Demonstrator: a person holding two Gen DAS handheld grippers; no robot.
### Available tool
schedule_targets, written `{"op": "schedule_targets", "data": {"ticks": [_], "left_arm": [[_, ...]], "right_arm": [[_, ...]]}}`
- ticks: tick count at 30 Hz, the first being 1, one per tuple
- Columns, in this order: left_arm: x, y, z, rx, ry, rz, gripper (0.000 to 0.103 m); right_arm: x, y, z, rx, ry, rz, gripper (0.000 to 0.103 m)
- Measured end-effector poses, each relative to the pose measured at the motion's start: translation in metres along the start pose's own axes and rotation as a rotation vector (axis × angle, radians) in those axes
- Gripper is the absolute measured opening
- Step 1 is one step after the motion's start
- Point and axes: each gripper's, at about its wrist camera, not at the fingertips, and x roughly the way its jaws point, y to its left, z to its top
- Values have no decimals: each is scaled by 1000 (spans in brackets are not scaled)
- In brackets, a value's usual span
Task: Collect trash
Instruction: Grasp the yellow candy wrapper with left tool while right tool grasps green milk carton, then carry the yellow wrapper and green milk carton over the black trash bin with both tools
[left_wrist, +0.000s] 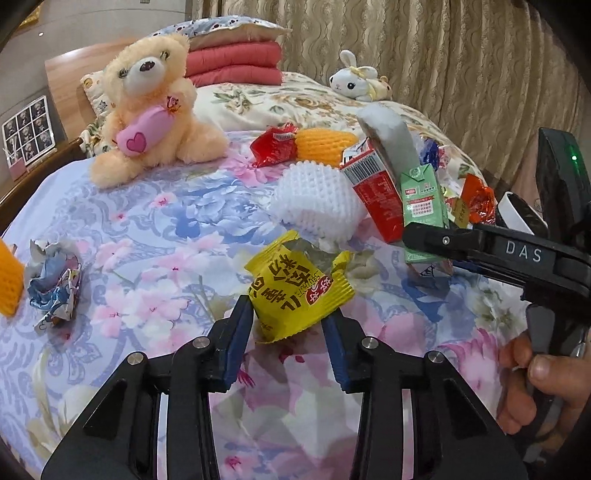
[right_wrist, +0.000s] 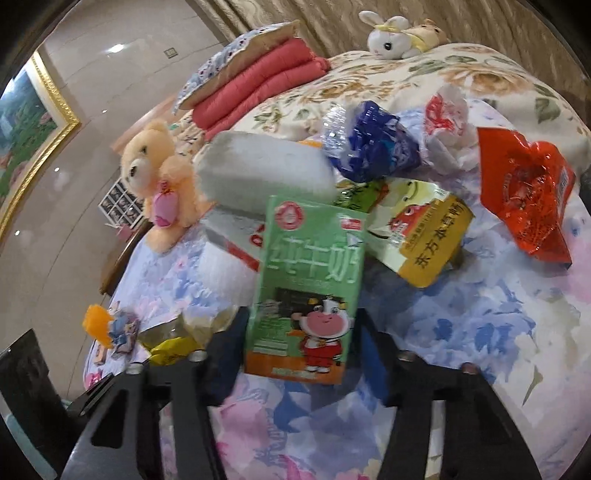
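Observation:
My left gripper (left_wrist: 288, 317) is shut on a yellow snack wrapper (left_wrist: 295, 288) and holds it just above the floral bedsheet (left_wrist: 147, 236). My right gripper (right_wrist: 299, 332) is shut on a green milk carton (right_wrist: 310, 280), which also shows in the left wrist view (left_wrist: 423, 199) beside a red carton (left_wrist: 376, 188). Behind the green carton lie a white foam block (right_wrist: 266, 170), a blue wrapper (right_wrist: 373, 144), a yellow-green juice pack (right_wrist: 421, 229), a white crumpled wrapper (right_wrist: 447, 129) and a red wrapper (right_wrist: 524, 192).
A white foam net (left_wrist: 317, 199), a yellow foam net (left_wrist: 325, 144), a red wrapper (left_wrist: 273, 147) and a crumpled blue paper (left_wrist: 55, 284) lie on the bed. A teddy bear (left_wrist: 151, 107), a rabbit toy (left_wrist: 358, 77) and folded red blankets (left_wrist: 232, 62) sit further back.

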Motion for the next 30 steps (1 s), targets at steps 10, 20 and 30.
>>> {"op": "schedule_targets", "data": {"ticks": [10, 20, 30], "left_arm": [[-19, -32, -11, 37, -22, -76, 30], [-26, -84, -6, 108, -37, -162, 30], [-19, -128, 0, 157, -23, -225, 30]], "right_arm": [[-41, -11, -23, -10, -24, 0, 50], [-88, -47, -33, 38, -62, -44, 50], [-122, -85, -36, 92, -100, -97, 50]]}}
